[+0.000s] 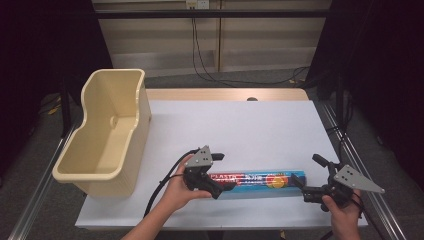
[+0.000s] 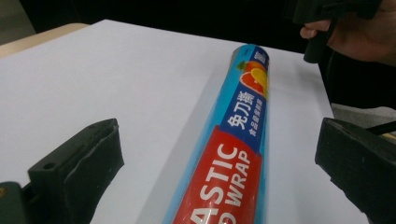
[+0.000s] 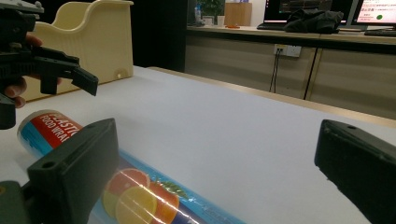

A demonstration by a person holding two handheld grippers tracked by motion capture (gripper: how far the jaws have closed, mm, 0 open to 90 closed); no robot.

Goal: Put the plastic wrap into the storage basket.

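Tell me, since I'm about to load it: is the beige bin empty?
Empty, as far as the high view shows: the beige bin has a bare floor inside.

The high view looks forward and down from above the person's side, taking in the whole table. The left gripper view sits low and close behind its own fingers, facing along the plastic wrap roll that runs out between them. The right gripper view, equally low, faces back along that roll beside its left finger. All three views share it.
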